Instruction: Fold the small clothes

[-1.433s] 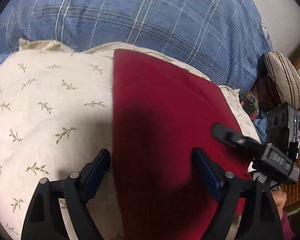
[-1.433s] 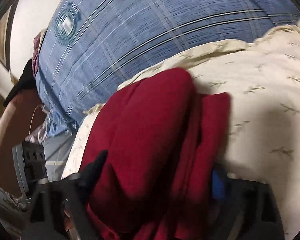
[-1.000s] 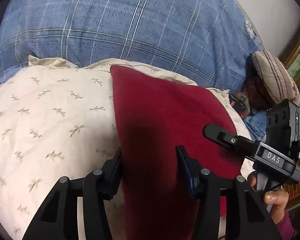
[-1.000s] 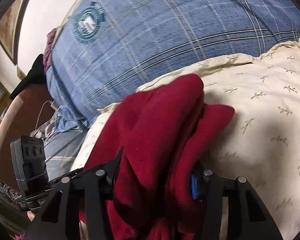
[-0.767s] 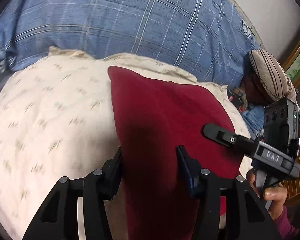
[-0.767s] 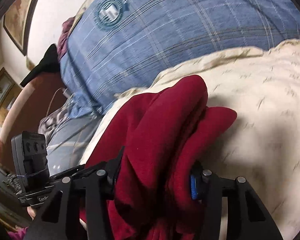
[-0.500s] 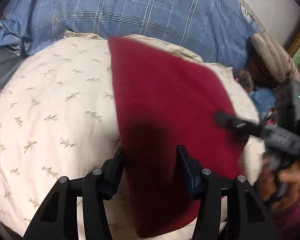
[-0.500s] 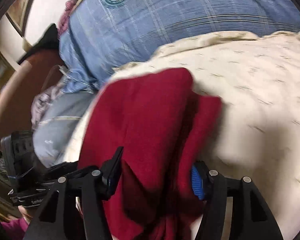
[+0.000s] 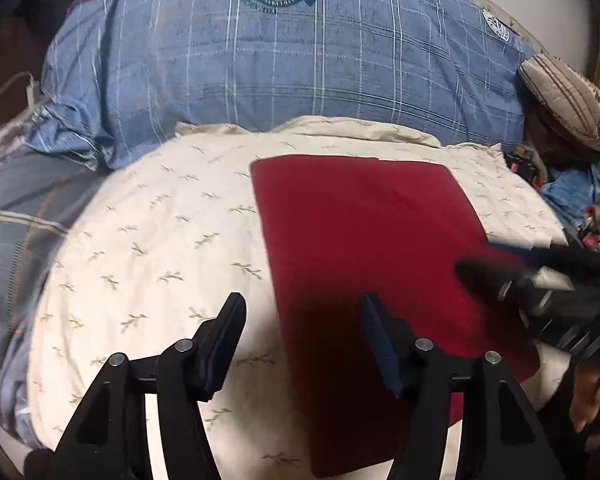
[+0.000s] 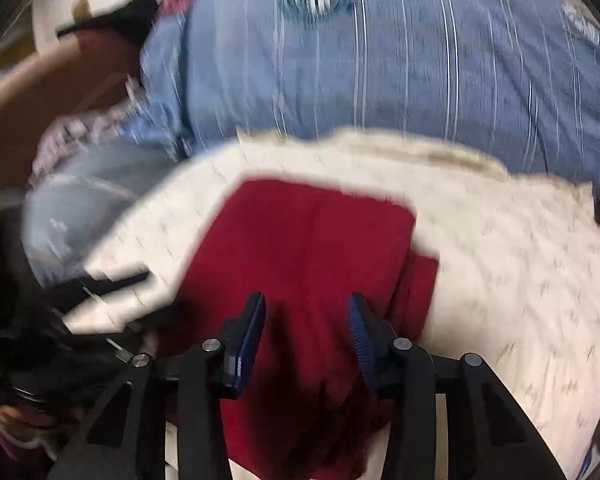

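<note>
A dark red folded cloth (image 9: 364, 248) lies flat on a cream leaf-print pillow (image 9: 148, 248). My left gripper (image 9: 304, 320) hovers over the cloth's near left edge. Its jaws are opening, and that edge runs beneath the gap without touching the pads. My right gripper (image 9: 496, 276) shows blurred at the cloth's right edge. In the blurred right wrist view the red cloth (image 10: 312, 240) spreads out under my right gripper (image 10: 306, 316). Those jaws are closing with cloth below the gap, and the pads do not visibly press it. My left gripper (image 10: 100, 280) is a dark smear at the left there.
A big blue plaid pillow (image 9: 300, 64) lies behind the cream one. A striped beige cushion (image 9: 568, 100) and small clutter (image 9: 580, 200) sit at the right. Grey plaid bedding (image 9: 16, 216) lies at the left. A brown curved board (image 10: 40, 92) stands far left.
The red cloth was bunched between the right jaws and pinched at its edge by the left. Now it lies spread flat, both grippers have drawn back, and the left jaws stand wider.
</note>
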The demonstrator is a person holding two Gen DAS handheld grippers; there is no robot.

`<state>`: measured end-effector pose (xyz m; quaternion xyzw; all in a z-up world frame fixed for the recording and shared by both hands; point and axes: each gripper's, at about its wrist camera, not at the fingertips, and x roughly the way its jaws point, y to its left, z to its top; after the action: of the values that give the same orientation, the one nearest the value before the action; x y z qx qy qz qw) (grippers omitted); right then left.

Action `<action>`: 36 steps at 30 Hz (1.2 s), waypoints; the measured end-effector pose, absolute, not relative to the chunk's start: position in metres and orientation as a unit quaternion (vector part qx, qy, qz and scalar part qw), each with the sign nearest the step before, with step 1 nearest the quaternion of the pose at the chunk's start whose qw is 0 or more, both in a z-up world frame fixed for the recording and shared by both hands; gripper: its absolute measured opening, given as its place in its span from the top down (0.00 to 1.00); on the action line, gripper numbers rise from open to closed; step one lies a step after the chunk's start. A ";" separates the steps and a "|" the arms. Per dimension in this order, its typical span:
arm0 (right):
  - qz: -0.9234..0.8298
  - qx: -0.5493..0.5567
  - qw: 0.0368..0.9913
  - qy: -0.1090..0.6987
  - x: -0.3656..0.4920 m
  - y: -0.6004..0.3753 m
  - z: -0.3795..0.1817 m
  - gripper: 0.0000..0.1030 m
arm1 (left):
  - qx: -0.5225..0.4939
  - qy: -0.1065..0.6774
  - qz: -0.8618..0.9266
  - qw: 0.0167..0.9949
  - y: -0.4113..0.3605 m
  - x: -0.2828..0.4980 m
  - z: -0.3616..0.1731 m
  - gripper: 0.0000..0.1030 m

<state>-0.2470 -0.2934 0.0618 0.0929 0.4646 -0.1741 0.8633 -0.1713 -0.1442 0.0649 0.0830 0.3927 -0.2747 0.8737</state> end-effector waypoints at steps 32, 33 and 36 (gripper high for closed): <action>-0.261 0.098 0.873 0.401 -0.286 -0.273 0.091 0.18 | 0.072 0.327 -0.257 0.906 -0.128 -0.208 0.100 0.28; -0.262 0.098 0.872 0.401 -0.286 -0.273 0.091 0.16 | 0.072 0.327 -0.257 0.906 -0.128 -0.208 0.100 0.28; -0.262 0.099 0.872 0.400 -0.285 -0.273 0.091 0.16 | 0.074 0.327 -0.257 0.906 -0.127 -0.207 0.099 0.28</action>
<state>-0.2852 -0.2730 0.0908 0.0989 0.4005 -0.2621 0.8724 -0.2070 -0.1265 0.0995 0.0741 0.3268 -0.2571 0.9064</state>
